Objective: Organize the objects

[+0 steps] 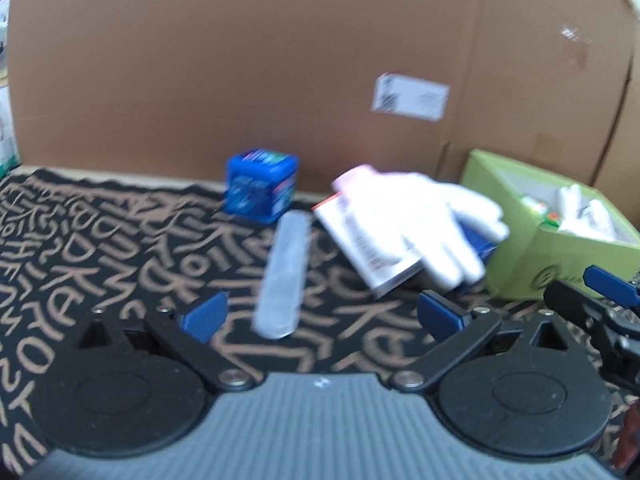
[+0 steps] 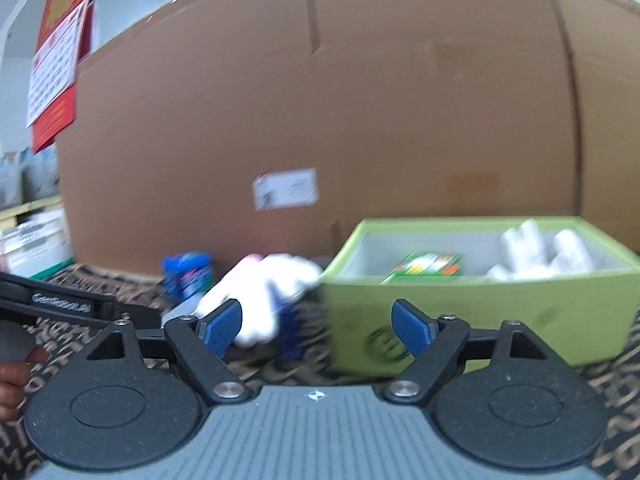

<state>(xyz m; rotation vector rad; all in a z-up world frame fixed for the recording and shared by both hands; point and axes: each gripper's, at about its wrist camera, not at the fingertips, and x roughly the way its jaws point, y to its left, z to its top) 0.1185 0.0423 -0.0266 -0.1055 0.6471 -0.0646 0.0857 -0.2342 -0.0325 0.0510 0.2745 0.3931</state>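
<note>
My left gripper (image 1: 322, 316) is open above the patterned mat. The near end of a clear plastic case (image 1: 284, 276) lies between its fingers, touching neither pad. Behind the case stands a blue cube box (image 1: 262, 184). A white glove (image 1: 420, 216) is draped over a white box (image 1: 360, 248) and a blue item (image 1: 478, 242). My right gripper (image 2: 316, 328) is open with nothing in it. It faces the gap between the glove (image 2: 260, 292) and the green box (image 2: 500, 312). Both views are blurred.
The open green box (image 1: 520, 264) holds a green packet (image 2: 430, 264) and white rolled items (image 2: 548, 252). A large cardboard wall (image 1: 280, 60) closes off the back. The left gripper's body (image 2: 60, 304) and a hand (image 2: 12, 376) show at the right wrist view's left edge.
</note>
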